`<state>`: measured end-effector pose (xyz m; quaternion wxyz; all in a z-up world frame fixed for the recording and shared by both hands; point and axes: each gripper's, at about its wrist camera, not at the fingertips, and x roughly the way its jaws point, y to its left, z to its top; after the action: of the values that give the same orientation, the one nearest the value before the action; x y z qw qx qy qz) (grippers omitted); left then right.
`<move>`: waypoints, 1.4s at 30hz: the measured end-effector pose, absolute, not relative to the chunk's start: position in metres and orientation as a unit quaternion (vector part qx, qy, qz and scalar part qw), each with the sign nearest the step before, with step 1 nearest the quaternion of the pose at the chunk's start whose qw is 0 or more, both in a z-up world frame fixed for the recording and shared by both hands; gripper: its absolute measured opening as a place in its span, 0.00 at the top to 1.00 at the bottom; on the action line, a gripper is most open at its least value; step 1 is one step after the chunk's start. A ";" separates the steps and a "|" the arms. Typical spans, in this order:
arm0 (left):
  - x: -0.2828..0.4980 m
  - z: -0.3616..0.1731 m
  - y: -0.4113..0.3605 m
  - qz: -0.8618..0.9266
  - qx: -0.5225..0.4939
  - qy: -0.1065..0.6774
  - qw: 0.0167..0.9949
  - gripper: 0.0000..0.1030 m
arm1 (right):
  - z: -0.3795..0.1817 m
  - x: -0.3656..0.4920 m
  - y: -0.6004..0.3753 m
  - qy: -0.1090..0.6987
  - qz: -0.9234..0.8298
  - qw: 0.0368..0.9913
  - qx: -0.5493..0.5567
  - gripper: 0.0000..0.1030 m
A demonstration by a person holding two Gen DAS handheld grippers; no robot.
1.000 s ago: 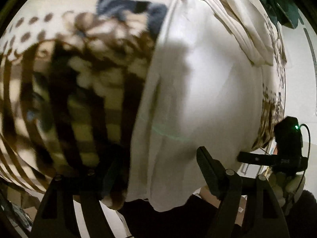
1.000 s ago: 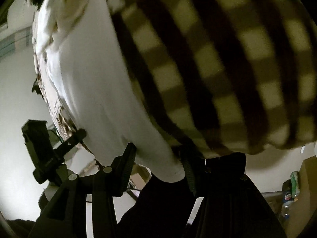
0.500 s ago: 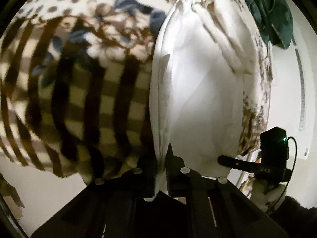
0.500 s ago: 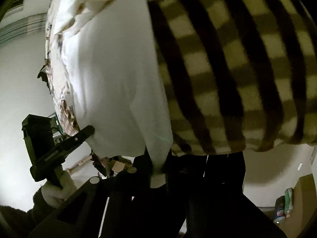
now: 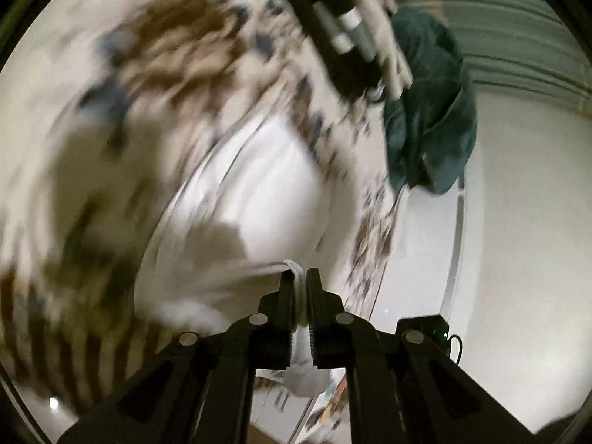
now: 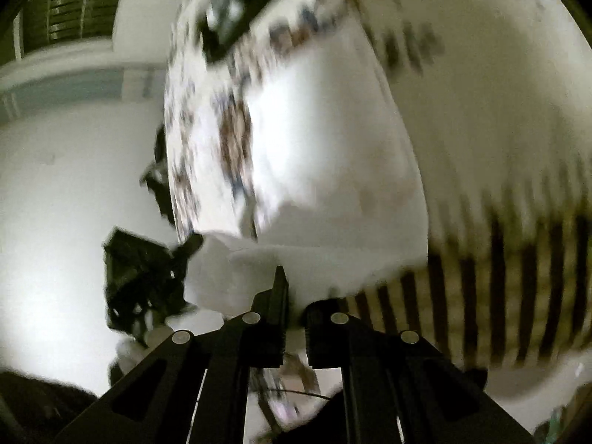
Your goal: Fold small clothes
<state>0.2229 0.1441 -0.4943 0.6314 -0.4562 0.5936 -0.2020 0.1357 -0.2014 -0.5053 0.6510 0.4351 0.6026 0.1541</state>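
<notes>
A small white garment (image 5: 266, 192) lies on a patterned bed cover (image 5: 177, 48). My left gripper (image 5: 300, 277) is shut on its near hem, with white cloth pinched between the fingers. In the right wrist view the same white garment (image 6: 325, 170) fills the middle, and my right gripper (image 6: 294, 296) is shut on its near edge. The left gripper (image 6: 140, 277) shows as a dark shape at the left of that view. Both views are blurred by motion.
A brown and cream checked blanket (image 6: 518, 296) lies beside the garment; it also shows in the left wrist view (image 5: 74, 340). A dark green garment (image 5: 429, 118) hangs off the bed's far edge. A black object (image 5: 333, 26) lies at the back. White wall is beyond.
Both grippers closed on the white garment's near edge, then lifted and swung it. The views now tilt and blur, and the garment's hem is folding over.
</notes>
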 end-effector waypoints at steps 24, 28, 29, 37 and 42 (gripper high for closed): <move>0.369 -0.561 0.078 -0.223 -0.245 0.637 0.696 0.93 | -0.580 0.272 -0.247 0.608 -0.006 0.694 0.386 0.88; 0.358 -0.550 0.102 -0.203 -0.242 0.620 0.718 0.95 | -0.559 0.292 -0.227 0.597 0.030 0.723 0.346 0.94; 0.356 -0.553 0.108 -0.193 -0.245 0.623 0.717 0.95 | -0.558 0.296 -0.224 0.598 0.035 0.727 0.336 0.94; 0.377 -0.577 0.132 -0.170 -0.278 0.647 0.689 0.95 | -0.598 0.308 -0.235 0.652 -0.002 0.687 0.320 0.94; 0.364 -0.567 0.142 -0.220 -0.334 0.645 0.651 0.30 | -0.585 0.295 -0.255 0.645 0.009 0.675 0.358 0.36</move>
<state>0.3644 0.1424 -0.5666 0.6512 -0.3344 0.6449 -0.2196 0.2952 -0.2552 -0.5852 0.6752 0.3577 0.6450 0.0091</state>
